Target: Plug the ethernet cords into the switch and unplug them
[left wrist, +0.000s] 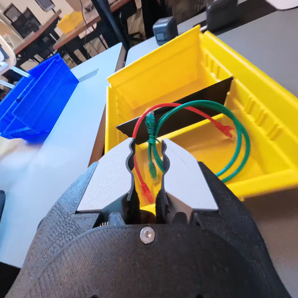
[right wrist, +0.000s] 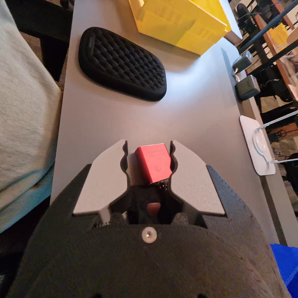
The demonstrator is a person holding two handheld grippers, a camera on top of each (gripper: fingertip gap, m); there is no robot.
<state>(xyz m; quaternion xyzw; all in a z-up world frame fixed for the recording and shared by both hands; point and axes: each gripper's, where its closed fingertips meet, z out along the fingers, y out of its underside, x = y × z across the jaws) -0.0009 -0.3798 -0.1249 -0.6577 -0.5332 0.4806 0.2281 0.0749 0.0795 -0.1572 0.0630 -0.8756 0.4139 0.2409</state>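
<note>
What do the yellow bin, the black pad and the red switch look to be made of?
Yellow bin: moulded plastic, slightly glossy, with ribbed walls and a black divider slotted in.
Black pad: probably soft foam or gel under knit fabric; matt, with a quilted honeycomb surface.
Red switch: smooth satin casing with crisp edges, perhaps painted metal, perhaps plastic; the pictures do not settle it.

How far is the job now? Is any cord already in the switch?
Nothing is plugged yet. The red cord and green cord lie in the yellow bin, plugs free. In hand: the left gripper hovers over them, jaws open; the right gripper has open jaws around the red switch on the table. All plugging and unplugging is left.
</note>
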